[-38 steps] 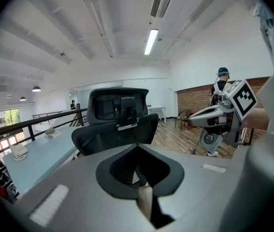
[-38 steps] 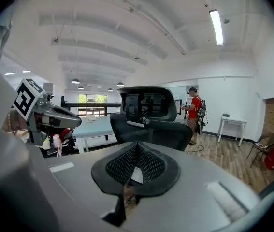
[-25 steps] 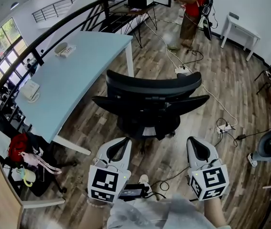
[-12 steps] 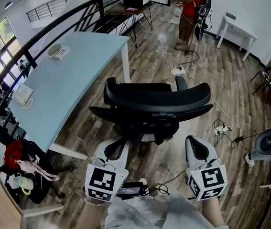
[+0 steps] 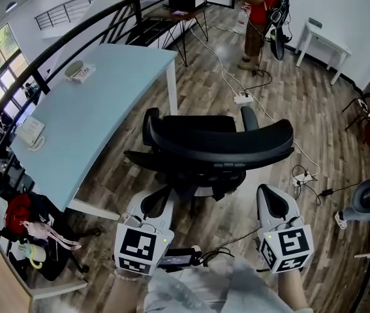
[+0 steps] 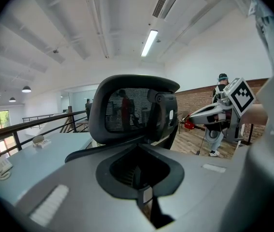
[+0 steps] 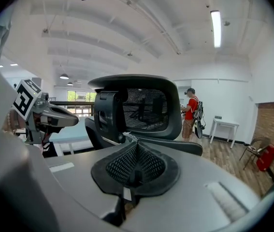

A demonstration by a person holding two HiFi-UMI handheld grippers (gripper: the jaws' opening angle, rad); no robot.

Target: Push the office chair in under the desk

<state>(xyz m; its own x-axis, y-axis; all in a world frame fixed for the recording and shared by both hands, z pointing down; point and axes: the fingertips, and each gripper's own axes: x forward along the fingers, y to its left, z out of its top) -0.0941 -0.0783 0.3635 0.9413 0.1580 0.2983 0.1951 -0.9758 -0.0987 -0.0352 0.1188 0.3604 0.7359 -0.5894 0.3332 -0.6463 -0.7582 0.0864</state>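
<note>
Both of my grippers are clamped fully shut with nothing in them, the left gripper [image 5: 157, 201] and the right gripper [image 5: 275, 201] held side by side and pointing slightly down at the back of the black mesh-backed office chair [image 5: 217, 145]. From the head view the tips sit just behind the backrest. I can't honestly tell if they're touching it yet, but each gripper view is pretty much filled by the headrest, so it's close. The chair is out on the wood plank floor [image 5: 315, 109], its back to me, just beside the long edge of the pale blue desk [image 5: 87, 116] and not under it at all, so I'd say the push has barely begun. My take on doing this well: shut jaws are fine, use them like two blunt fists, one on each side of the back frame rather than on the mesh, which will probably just give. The desk is off to the chair's left, so I'd lean harder with the right one to swing it round, then go straight in between the white desk legs [image 5: 171, 85]. Slow and even, because castors wander, and there's a white power strip with trailing cables [image 5: 243, 98] on the floor beyond the chair that I wouldn't want a wheel rolling onto.
</note>
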